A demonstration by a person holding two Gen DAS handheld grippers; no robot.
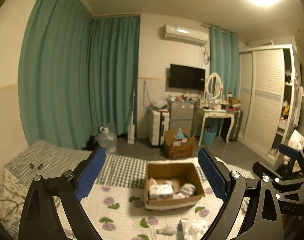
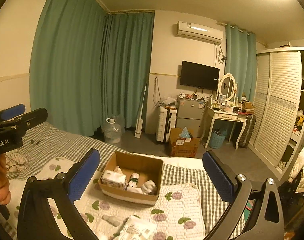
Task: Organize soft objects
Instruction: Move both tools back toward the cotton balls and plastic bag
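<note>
Partway done, by the look of it. Cardboard box (image 1: 173,184) sitting open on the bed (image 1: 119,172), already holding a few soft bits: a wrapped tissue pack (image 1: 161,192) on the left side, plus some white rolled socks or similar (image 1: 187,189) on the right. Same box (image 2: 131,178) seen from the right wrist view, with the tissue pack (image 2: 113,180) at its left end and the white bundles (image 2: 147,187) further right; something small with a dark green band (image 2: 133,180) between them, too blurry to name.

Still left out on the floral quilt (image 1: 119,216), nearer than the box: a white soft packet (image 1: 194,229) and a small grey lump (image 1: 166,231) just beside it. Right wrist view showing the same two at the near edge, white printed packet (image 2: 136,229) and the grey lump (image 2: 111,220) to its left. So probably two things to go, maybe more out of frame.

Left gripper (image 1: 152,178) with fingers spread wide, nothing between them, hanging above the bed and aimed toward the box. Right gripper (image 2: 150,177) same deal, fingers wide apart and empty. Neither touching anything.

Further out: second cardboard box (image 1: 179,145) on the floor past the bed, water jug (image 1: 106,139) by the green curtains (image 1: 79,80), wardrobe (image 1: 266,100) far right.
</note>
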